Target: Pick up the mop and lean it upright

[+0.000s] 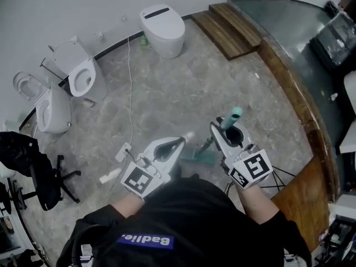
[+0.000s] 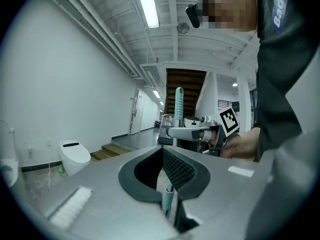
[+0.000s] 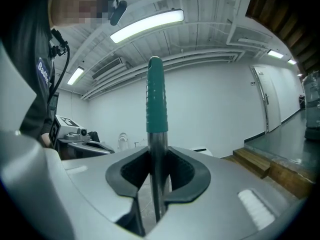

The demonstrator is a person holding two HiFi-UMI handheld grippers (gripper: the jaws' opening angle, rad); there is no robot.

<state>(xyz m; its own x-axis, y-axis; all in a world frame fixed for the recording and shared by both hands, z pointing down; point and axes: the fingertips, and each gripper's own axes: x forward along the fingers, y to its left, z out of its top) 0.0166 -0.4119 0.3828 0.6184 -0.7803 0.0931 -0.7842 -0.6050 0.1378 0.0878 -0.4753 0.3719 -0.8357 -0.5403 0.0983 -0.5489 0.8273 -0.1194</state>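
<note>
The mop stands nearly upright in front of me. Its teal grip [image 1: 236,114] tops a metal pole [image 3: 158,169], and its teal head [image 1: 199,157] is low by the floor. My right gripper [image 1: 223,128] is shut on the pole just under the grip [image 3: 155,101], with the pads pressing on both sides. My left gripper [image 1: 181,142] sits to the left of the mop head, pointing level at the pole. In the left gripper view its pads meet at the tips [image 2: 164,156]. The lower pole [image 2: 168,199] shows through the gap beneath them, and the right gripper [image 2: 192,132] is seen beyond.
A white toilet [image 1: 162,29] stands by the far wall, and more white fixtures [image 1: 80,74] line the left wall. Wooden steps [image 1: 233,26] and a curved wooden curb [image 1: 303,107] run along the right. On the floor lie a white cable with a power strip [image 1: 123,152] and a black office chair [image 1: 47,177].
</note>
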